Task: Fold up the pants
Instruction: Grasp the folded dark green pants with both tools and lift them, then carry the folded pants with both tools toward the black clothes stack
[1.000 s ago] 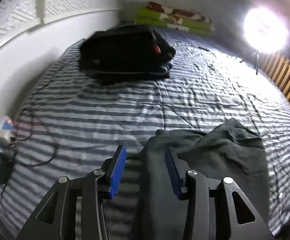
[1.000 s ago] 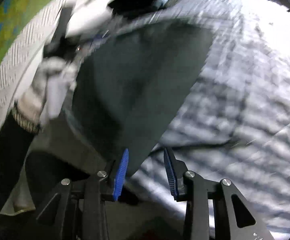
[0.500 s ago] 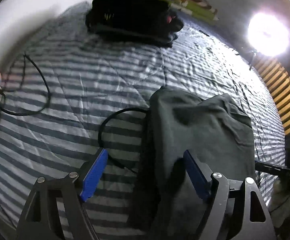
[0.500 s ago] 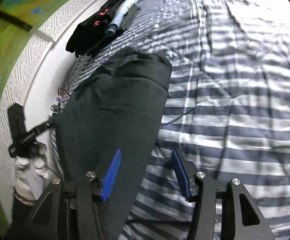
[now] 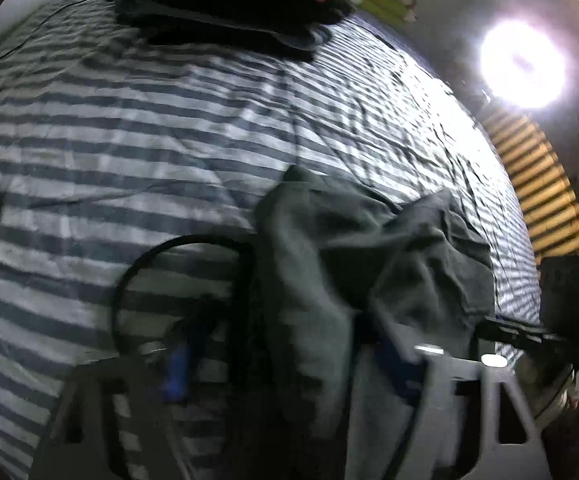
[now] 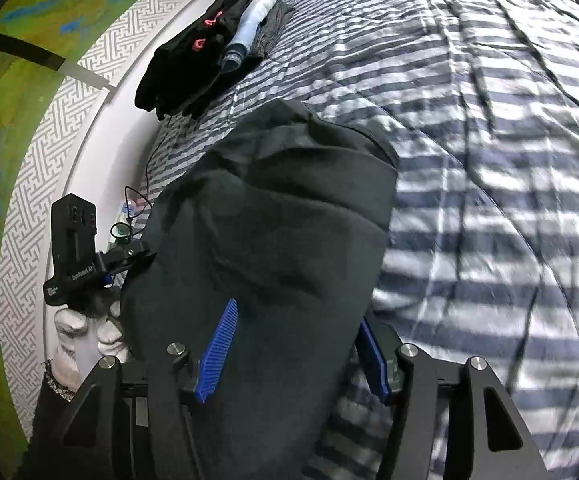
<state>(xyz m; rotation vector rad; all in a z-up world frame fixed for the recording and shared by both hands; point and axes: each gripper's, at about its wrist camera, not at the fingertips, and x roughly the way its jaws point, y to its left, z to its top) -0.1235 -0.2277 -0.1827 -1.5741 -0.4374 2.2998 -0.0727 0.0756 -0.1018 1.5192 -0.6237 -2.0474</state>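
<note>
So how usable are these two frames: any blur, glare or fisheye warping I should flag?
Left wrist view: motion blur smears the left tongs and the dark pants; the lamp blows out white with glare. Right wrist view: sharper, right tongs crisp, slight blur on the striped bedsheet at right. Both views bend the stripes and darken at the corners.

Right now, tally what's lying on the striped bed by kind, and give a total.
Dark grey pants: 1
Pile of black clothes at the bed's far edge: 1
Rolled pale cloth beside that pile: 1
Looped black cable next to the pants: 1
Total: 4
</note>
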